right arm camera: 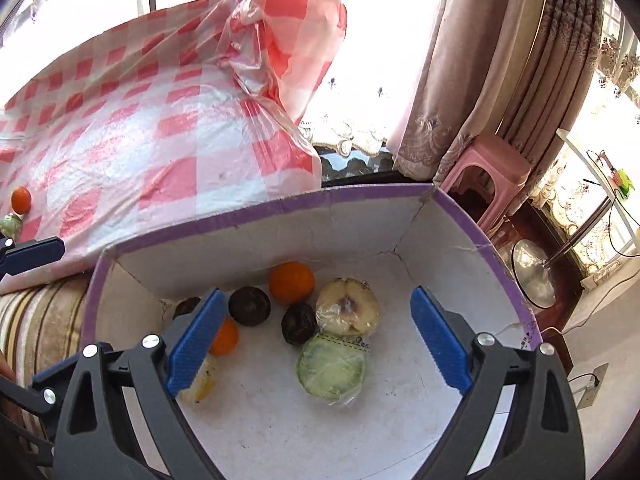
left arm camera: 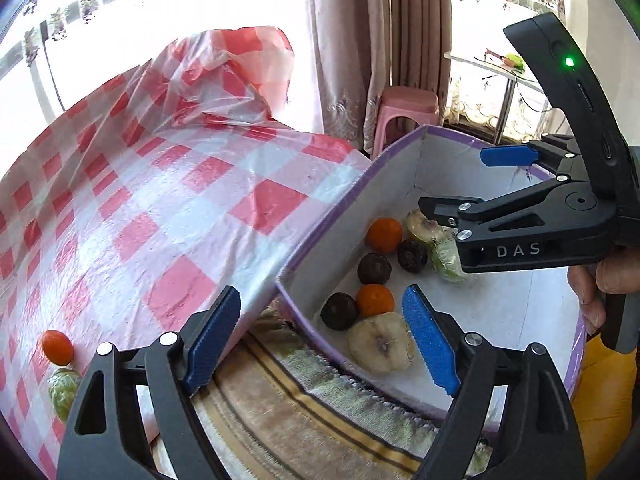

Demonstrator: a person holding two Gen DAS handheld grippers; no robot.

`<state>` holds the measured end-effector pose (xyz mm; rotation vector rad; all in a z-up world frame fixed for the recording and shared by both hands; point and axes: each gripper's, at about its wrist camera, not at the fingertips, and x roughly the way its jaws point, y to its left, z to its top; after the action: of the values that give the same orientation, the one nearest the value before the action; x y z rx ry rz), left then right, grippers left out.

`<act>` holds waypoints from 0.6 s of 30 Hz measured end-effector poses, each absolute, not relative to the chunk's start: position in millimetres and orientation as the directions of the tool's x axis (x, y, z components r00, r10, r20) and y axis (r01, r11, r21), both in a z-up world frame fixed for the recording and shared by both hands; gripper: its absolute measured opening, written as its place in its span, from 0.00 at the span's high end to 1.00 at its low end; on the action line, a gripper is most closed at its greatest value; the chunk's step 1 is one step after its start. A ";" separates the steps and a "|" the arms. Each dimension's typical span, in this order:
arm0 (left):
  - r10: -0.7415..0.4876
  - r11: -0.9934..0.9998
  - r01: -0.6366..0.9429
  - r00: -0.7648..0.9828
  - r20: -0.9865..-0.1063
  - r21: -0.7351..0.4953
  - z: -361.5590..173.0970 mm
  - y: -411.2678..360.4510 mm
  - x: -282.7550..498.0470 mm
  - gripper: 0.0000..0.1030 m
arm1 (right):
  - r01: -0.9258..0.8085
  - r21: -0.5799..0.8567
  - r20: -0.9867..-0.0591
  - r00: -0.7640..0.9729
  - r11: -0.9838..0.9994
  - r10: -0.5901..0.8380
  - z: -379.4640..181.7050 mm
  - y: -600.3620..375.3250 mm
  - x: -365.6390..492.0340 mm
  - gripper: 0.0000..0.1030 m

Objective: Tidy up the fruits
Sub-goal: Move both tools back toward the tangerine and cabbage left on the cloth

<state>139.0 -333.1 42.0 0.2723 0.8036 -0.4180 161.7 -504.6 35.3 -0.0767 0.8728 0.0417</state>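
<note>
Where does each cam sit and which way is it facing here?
Left wrist: on the left gripper, angled down across the box's near corner and the checked cloth; own open jaws show, plus the right gripper and a hand.
Right wrist: on the right gripper, angled down into the box; own open, empty jaws show, and a left gripper finger at the left edge.
Shared: box, fruit in it, an orange on the cloth, pink stool.
</note>
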 end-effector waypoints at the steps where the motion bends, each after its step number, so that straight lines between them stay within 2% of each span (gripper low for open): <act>1: -0.254 0.893 0.444 0.627 -0.736 0.070 44.5 -326.6 139.1 0.20 | -0.079 -0.032 -0.758 0.652 0.996 0.027 39.4 -501.8 161.3 0.09; 10: -0.180 0.965 0.261 0.688 -0.703 0.008 59.1 -235.5 125.3 0.20 | -0.189 0.021 -0.673 0.723 0.982 0.153 58.7 -443.0 148.7 0.09; 18: -0.120 0.993 0.089 0.702 -0.702 -0.081 58.0 -153.5 118.1 0.20 | -0.297 0.059 -0.672 0.694 0.953 0.258 56.3 -384.1 148.3 0.09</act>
<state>118.1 -153.5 58.0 -0.0419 0.7846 -0.1162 148.3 -384.1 56.3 -0.0554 0.7413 0.3104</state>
